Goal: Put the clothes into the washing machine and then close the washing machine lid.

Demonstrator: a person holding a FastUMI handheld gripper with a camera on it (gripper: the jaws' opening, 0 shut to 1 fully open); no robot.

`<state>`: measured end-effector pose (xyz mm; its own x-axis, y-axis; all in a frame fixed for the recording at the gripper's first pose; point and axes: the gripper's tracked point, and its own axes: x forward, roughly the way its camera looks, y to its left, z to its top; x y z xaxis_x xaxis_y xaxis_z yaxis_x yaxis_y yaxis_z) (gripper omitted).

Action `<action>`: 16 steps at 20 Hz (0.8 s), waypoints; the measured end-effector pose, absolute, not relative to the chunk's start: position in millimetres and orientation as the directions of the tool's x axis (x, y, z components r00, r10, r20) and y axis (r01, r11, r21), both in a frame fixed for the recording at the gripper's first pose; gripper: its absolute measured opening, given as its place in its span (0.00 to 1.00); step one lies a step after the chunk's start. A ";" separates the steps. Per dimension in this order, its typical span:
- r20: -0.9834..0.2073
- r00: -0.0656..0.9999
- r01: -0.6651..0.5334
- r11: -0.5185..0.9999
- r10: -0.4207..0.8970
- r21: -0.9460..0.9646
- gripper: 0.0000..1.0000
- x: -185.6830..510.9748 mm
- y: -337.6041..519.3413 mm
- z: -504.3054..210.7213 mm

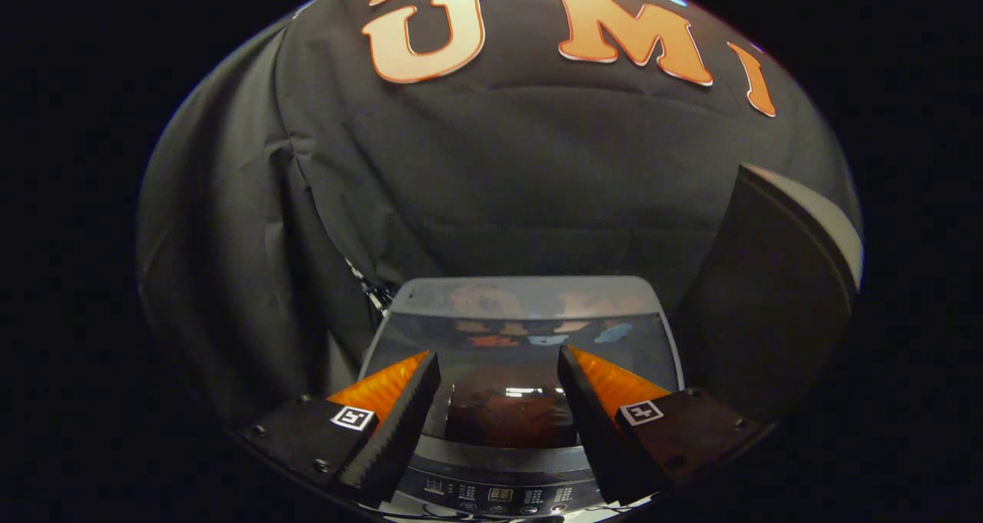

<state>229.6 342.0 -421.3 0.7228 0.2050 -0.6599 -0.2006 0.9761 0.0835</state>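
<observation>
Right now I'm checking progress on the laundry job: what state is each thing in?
Washing machine lid: down, closed over the tub.
Clothes: seen as a reddish bundle through the lid's window.
Control panel: display lit.
Gripper: jaws open, holding nothing, above the lid.

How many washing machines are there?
1. The washing machine sits just ahead of the open gripper, its lid down. The dark panel beside it might hide more.
</observation>
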 end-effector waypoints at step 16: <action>-0.271 0.949 -0.159 0.987 0.163 0.037 1.00 198.5 233.9 -131.5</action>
